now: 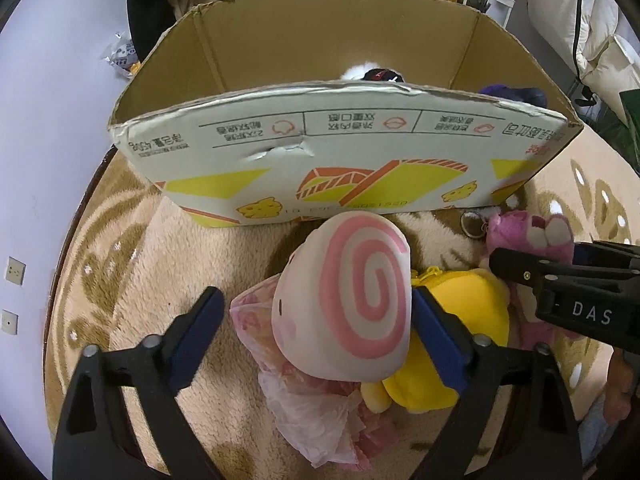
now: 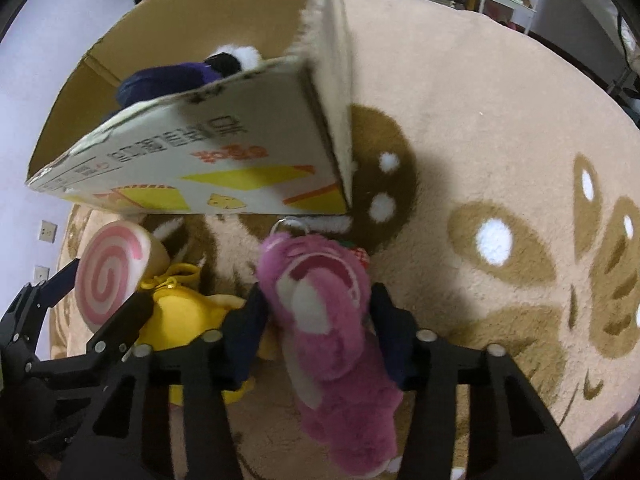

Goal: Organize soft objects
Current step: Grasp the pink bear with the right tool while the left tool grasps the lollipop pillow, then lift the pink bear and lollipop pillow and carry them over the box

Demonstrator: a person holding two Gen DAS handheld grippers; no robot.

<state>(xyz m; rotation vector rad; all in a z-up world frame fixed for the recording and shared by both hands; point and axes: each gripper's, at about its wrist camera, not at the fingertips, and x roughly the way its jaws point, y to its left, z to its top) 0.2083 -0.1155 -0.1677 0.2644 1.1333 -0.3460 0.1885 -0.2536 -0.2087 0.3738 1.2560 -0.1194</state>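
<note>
A white plush with a pink swirl (image 1: 356, 296) lies on the rug in front of an open cardboard box (image 1: 332, 148). My left gripper (image 1: 316, 316) is open, its blue pads either side of the swirl plush; the right pad is against it, the left pad apart. A yellow plush (image 1: 464, 320) lies beside it. In the right wrist view my right gripper (image 2: 316, 316) is shut on a pink bear plush (image 2: 324, 320), the swirl plush (image 2: 116, 272) and yellow plush (image 2: 188, 316) to its left. The box (image 2: 224, 160) holds dark and white plush toys (image 2: 188, 72).
A crumpled clear plastic bag with pink contents (image 1: 312, 404) lies under the swirl plush. A metal keyring (image 1: 474, 224) lies by the bear. The round beige rug (image 2: 480, 160) with brown patterns spreads to the right. Shelves and furniture stand behind the box.
</note>
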